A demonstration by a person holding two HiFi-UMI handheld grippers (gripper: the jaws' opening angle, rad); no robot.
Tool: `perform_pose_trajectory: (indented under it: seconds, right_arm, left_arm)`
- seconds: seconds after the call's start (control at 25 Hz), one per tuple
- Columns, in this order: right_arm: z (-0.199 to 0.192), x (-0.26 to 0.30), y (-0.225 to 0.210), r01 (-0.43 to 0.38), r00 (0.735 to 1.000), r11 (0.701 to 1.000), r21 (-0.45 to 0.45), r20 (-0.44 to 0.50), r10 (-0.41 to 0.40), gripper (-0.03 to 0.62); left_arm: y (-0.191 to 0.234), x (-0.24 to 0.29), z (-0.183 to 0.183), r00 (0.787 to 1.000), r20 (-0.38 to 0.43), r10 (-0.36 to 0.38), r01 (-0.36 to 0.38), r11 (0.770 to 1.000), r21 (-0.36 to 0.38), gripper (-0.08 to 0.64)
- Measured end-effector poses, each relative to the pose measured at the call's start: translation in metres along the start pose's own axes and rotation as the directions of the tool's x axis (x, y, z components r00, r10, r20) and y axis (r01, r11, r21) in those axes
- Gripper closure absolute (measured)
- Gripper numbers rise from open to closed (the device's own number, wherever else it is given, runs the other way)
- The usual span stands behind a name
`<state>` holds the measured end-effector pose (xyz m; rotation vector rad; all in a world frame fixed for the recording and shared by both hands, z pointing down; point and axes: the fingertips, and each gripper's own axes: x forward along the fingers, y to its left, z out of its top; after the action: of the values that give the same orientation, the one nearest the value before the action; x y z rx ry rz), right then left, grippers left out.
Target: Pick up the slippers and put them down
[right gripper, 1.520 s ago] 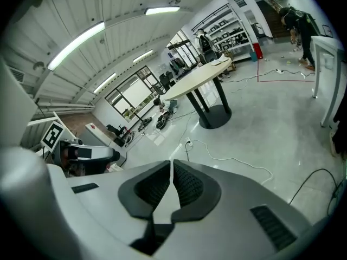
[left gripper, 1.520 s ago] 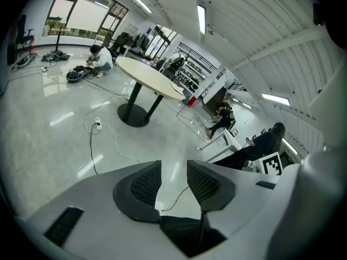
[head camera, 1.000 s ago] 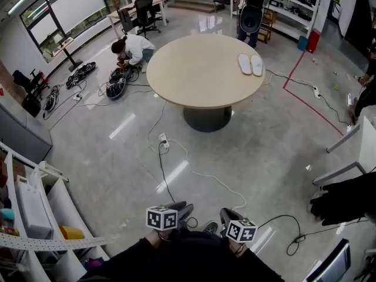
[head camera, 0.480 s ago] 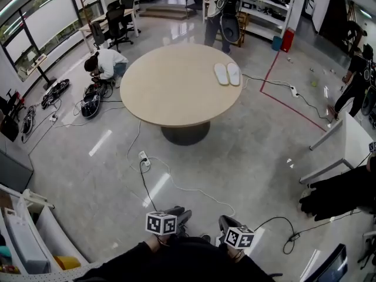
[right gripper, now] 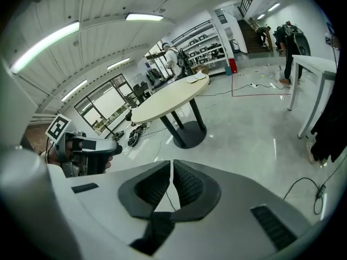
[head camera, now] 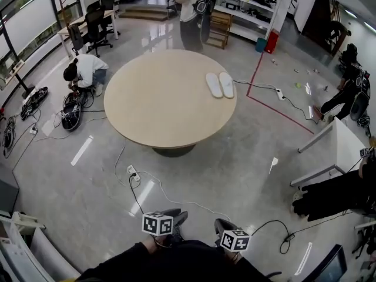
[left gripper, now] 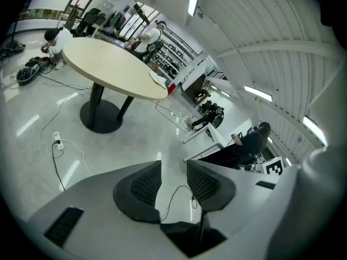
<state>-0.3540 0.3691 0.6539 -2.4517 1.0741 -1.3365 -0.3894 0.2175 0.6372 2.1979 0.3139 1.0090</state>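
Note:
Two white slippers [head camera: 219, 84] lie side by side near the right rim of the round beige table [head camera: 158, 104], far ahead of me. Both grippers are low at the head view's bottom edge, over the floor and well short of the table. My left gripper [head camera: 176, 217] stands open with only floor showing between its pads [left gripper: 146, 183]. My right gripper [head camera: 221, 224] is shut with nothing in it, its pads [right gripper: 187, 184] almost touching. The slippers [left gripper: 158, 79] show small at the table's edge in the left gripper view, and the slippers [right gripper: 196, 78] are distant in the right gripper view too.
Cables and a power strip [head camera: 132, 174] trail across the glossy floor between me and the table. A person crouches at the left [head camera: 83, 70]; another stands behind the table [head camera: 191, 10]. A white table [head camera: 332, 148] and a dark-clothed figure [head camera: 329, 195] are at the right.
The table and slippers have come nearer and slid left in the head view. The white shelving at the lower left has passed out of view. Both grippers keep their jaw positions.

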Motion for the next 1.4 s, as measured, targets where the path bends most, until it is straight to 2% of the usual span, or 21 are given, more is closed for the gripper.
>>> perform_pose_trajectory:
  seconds: [0.32, 0.6, 0.8, 0.96, 1.2, 1.4]
  right_arm:
    - [0.020, 0.035, 0.016, 0.051, 0.998, 0.999, 0.008, -0.023, -0.050, 0.565]
    - [0.037, 0.063, -0.003, 0.049, 0.998, 0.998, 0.047, -0.050, -0.047, 0.565]
    - [0.090, 0.090, -0.030, -0.031, 0.999, 0.998, 0.047, -0.042, 0.033, 0.565]
    - [0.143, 0.108, -0.057, -0.084, 0.996, 0.996, 0.009, -0.028, 0.084, 0.565]
    - [0.198, 0.119, -0.104, -0.143, 0.989, 0.990, -0.016, -0.049, 0.142, 0.565]
    - [0.235, 0.117, -0.149, -0.153, 0.987, 0.988, -0.007, -0.047, 0.153, 0.565]
  left_arm:
    - [0.039, 0.013, 0.037, 0.996, -0.071, -0.047, 0.047, 0.999, 0.000, 0.400]
    - [0.051, 0.038, 0.065, 0.996, -0.082, -0.035, 0.034, 0.999, -0.012, 0.399]
    - [0.043, 0.062, 0.097, 0.998, -0.054, 0.035, -0.036, 0.999, -0.028, 0.400]
    - [0.030, 0.089, 0.128, 0.997, -0.014, 0.082, -0.082, 0.996, -0.035, 0.399]
    - [-0.008, 0.142, 0.182, 0.993, 0.039, 0.108, -0.107, 0.994, -0.022, 0.399]
    - [-0.030, 0.184, 0.206, 0.992, 0.044, 0.122, -0.120, 0.992, -0.047, 0.399]
